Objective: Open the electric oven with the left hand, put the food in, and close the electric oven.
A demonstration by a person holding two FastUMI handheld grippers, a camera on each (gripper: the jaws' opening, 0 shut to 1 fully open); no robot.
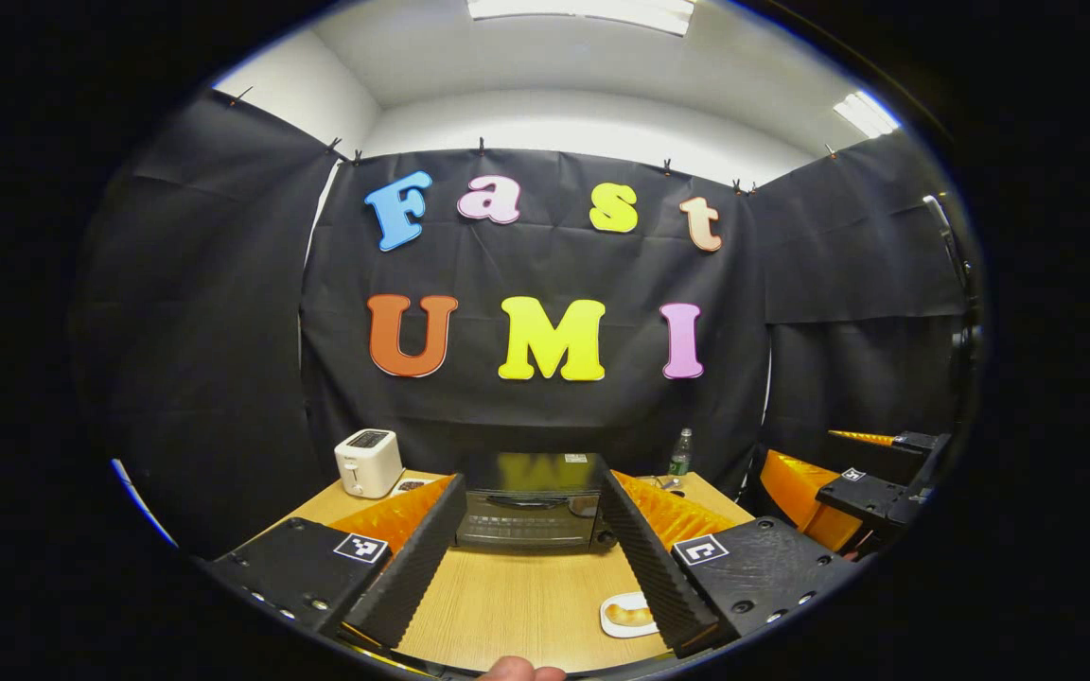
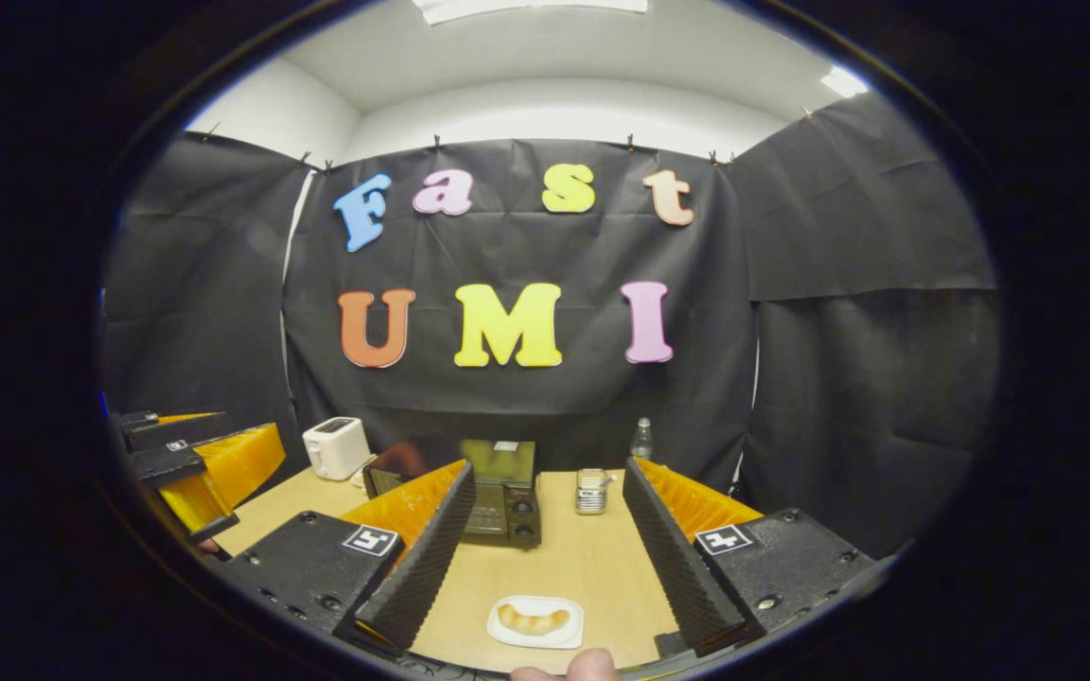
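The black electric oven with a dark glass door [image 1: 531, 511] stands shut at the far edge of the light wooden table [image 1: 517, 605], so the step in hand looks to be the opening. To do it well, the left gripper [image 1: 526, 558] should travel straight ahead to the handle along the door's top edge, close on it squarely, then swing the door down in an arc rather than tug the whole oven forward. That gripper is level, aimed dead at the door, its fingers spread wide and holding nothing. The right gripper [image 2: 545, 558] hangs beside it, also level, fingers spread and empty, over the small white plate [image 2: 536, 621] carrying a golden bread roll [image 2: 533, 619] at the near edge. A white toaster [image 1: 368, 462] sits at the far left corner, a clear bottle [image 1: 681, 453] far right.
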